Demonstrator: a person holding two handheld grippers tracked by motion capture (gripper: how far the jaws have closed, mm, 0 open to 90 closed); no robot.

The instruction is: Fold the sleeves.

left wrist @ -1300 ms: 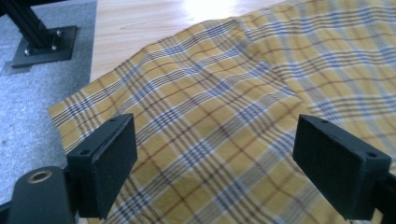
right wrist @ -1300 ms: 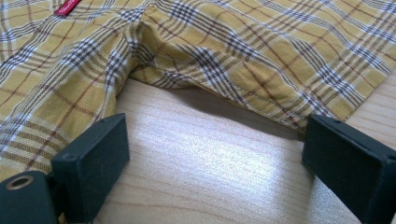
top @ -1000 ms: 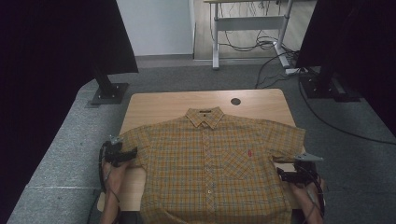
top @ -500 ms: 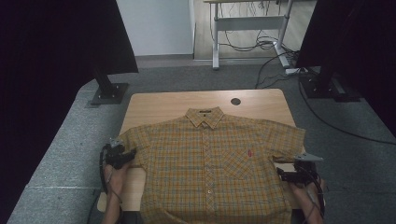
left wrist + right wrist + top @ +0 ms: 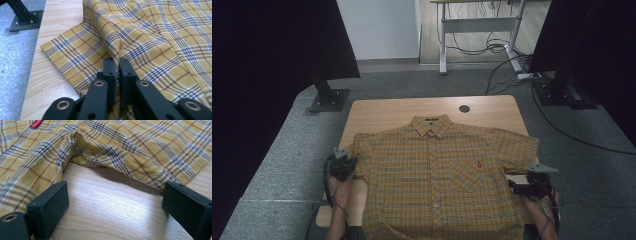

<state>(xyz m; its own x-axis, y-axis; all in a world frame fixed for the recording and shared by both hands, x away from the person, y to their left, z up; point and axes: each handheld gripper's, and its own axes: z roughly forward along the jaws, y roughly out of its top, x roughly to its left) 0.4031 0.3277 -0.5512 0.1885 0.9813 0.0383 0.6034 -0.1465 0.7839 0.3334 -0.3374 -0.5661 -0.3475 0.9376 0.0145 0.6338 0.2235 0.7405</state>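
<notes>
A yellow plaid short-sleeved shirt [image 5: 437, 170] lies flat and face up on the wooden table [image 5: 387, 110], collar toward the far side. At its left sleeve, my left gripper [image 5: 348, 167] has just been closing. In the left gripper view the jaws of that gripper [image 5: 117, 62] stand together, pinching a raised fold of the shirt [image 5: 155, 37] near the sleeve seam. By the right sleeve, my right gripper [image 5: 513, 184] rests low at the table. The right gripper [image 5: 116, 192] is open over bare wood, with the edge of the shirt [image 5: 125, 142] just beyond its fingertips.
A round cable hole [image 5: 464, 108] sits in the table's far right part. Grey carpet surrounds the table. A black stand base [image 5: 329, 100] is at the far left, another stand [image 5: 562, 92] and loose cables at the far right.
The left gripper's jaws have gone from open to shut on the sleeve fabric, with a slight shift toward the shirt. The right gripper has kept still.
</notes>
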